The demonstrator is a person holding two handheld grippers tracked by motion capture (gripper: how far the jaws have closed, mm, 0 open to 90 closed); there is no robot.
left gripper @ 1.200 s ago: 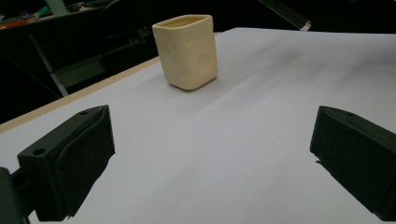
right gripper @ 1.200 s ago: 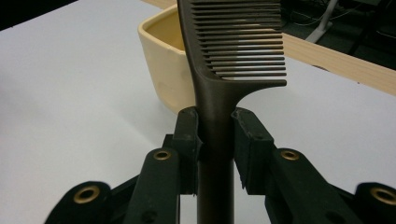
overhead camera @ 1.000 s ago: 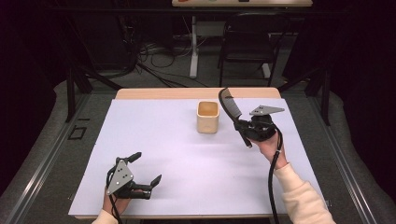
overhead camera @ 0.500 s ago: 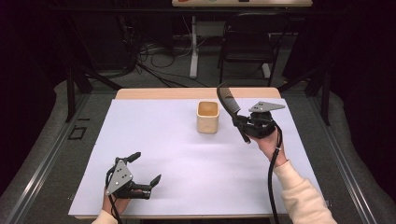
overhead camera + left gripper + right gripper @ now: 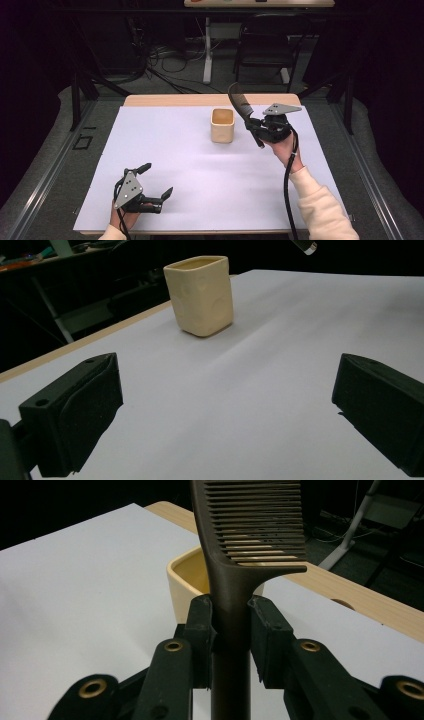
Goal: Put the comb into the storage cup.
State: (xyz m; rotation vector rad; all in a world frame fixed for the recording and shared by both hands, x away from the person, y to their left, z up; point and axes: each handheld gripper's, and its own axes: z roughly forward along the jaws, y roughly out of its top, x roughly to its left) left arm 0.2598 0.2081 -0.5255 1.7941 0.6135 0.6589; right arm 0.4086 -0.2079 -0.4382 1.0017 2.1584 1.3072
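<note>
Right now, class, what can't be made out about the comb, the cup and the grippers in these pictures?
- Comb: top cut off by the right gripper view's upper edge.
- Cup: bottom inside hidden by its own wall in the high view.
- Left gripper: body cut off below the left gripper view.

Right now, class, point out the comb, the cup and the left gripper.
comb (image 5: 235, 575), right gripper view, top of handle.
cup (image 5: 222, 131), high view, front wall.
left gripper (image 5: 155, 180), high view, between fingertips.
</note>
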